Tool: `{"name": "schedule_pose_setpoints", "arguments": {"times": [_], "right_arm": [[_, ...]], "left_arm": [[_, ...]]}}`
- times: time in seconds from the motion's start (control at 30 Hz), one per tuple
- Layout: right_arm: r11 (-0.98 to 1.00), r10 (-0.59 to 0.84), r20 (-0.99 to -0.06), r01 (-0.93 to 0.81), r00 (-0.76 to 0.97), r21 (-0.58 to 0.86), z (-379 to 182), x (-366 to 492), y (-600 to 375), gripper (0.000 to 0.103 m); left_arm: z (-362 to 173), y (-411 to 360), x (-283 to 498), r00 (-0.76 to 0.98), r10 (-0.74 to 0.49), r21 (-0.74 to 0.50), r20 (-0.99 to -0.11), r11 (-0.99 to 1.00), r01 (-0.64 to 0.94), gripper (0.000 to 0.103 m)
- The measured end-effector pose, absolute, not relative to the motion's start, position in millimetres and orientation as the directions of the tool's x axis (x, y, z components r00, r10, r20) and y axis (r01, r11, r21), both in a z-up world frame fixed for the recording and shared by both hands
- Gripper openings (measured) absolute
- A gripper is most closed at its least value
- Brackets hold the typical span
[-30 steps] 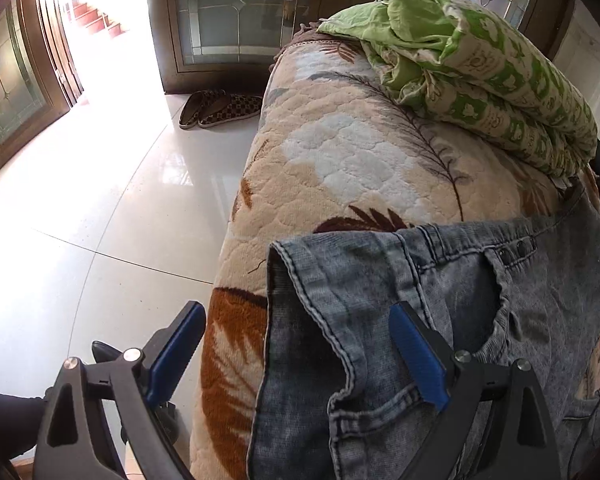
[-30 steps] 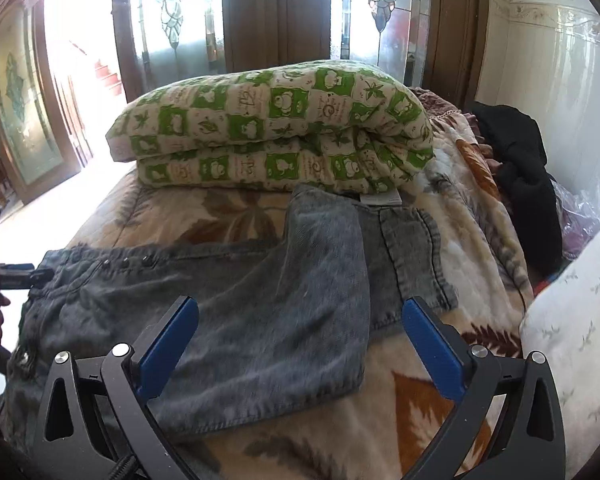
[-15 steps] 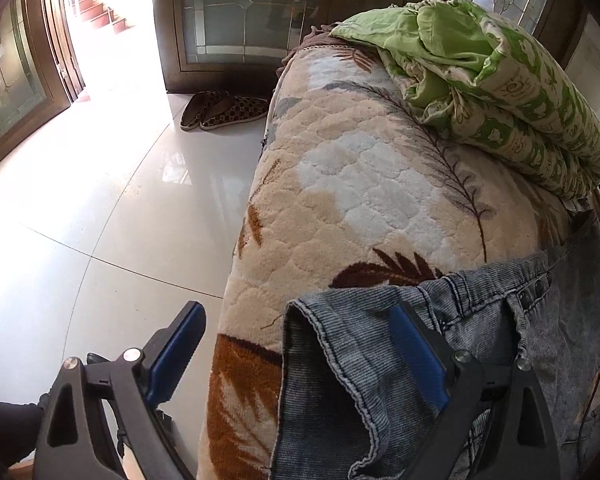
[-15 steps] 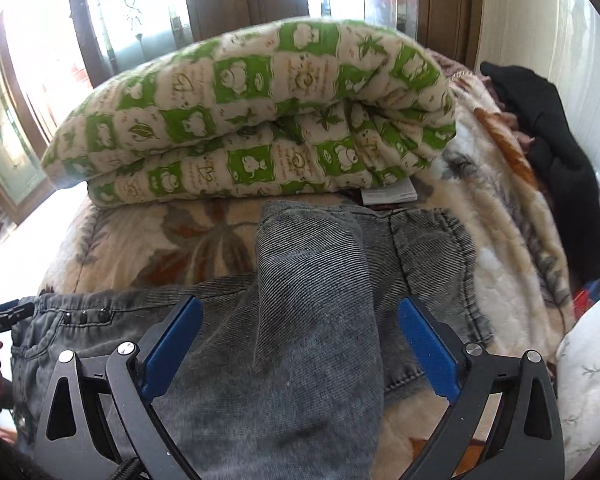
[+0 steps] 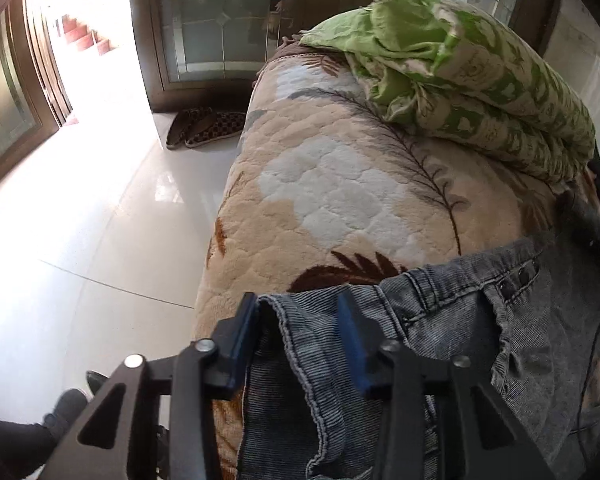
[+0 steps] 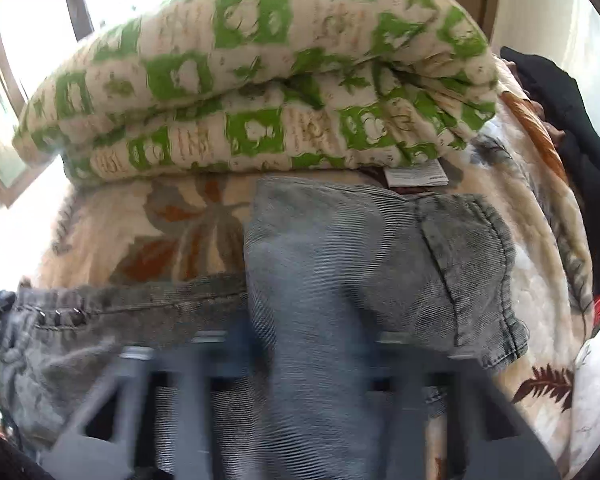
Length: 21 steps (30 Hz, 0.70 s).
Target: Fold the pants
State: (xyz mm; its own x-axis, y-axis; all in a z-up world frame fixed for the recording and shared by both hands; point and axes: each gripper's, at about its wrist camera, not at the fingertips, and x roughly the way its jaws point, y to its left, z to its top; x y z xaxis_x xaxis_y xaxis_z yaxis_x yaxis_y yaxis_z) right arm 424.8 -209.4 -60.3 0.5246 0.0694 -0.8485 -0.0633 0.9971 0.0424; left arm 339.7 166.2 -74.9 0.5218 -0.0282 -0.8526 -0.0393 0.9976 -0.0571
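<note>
Grey washed-denim pants (image 5: pixel 440 332), ribbed in weave, spread flat across a leaf-patterned beige blanket (image 5: pixel 340 184) on a bed. Waistband corner with stitched hem bunched at 6 o'clock in the left wrist view; a folded leg and a seamed pocket at centre in the right wrist view, just below a green-and-cream quilt (image 6: pixel 260 68) at 12 o'clock.

Left gripper (image 5: pixel 298 344) closing, blue pads pinching the waistband corner between them. Right gripper (image 6: pixel 312 356) closing too, badly blurred at 6 o'clock, denim fold between the fingers; contact not readable.

A second ago both spread wide, no cloth clamped. Since then drawn inward, with the right camera much nearer the quilt and the pants.
</note>
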Motion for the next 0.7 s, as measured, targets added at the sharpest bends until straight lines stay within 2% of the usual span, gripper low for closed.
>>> {"name": "schedule_pose_setpoints", "arguments": {"times": [0.03,0.1,0.23,0.7], "right_arm": [[0.998,0.057,-0.845,-0.065,0.531,0.027,-60,422,-208,0.016],[0.997,0.052,-0.838,-0.069,0.543,0.017,-58,416,-207,0.015],[0.997,0.06,-0.81,-0.074,0.583,0.02,-47,401,-210,0.015],[0.988,0.157,-0.754,-0.097,0.638,0.123,-6,349,-239,0.015]], "left_arm": [[-72,159,338,0.53,-0.006,-0.02,-0.848,1.0,-0.021,0.02],[-68,148,333,0.542,0.007,0.017,-0.84,1.0,0.014,0.014],[-55,145,320,0.582,0.0,0.021,-0.813,0.999,0.029,0.01],[2,119,272,0.667,-0.032,0.061,-0.745,0.991,0.116,0.01]]}}
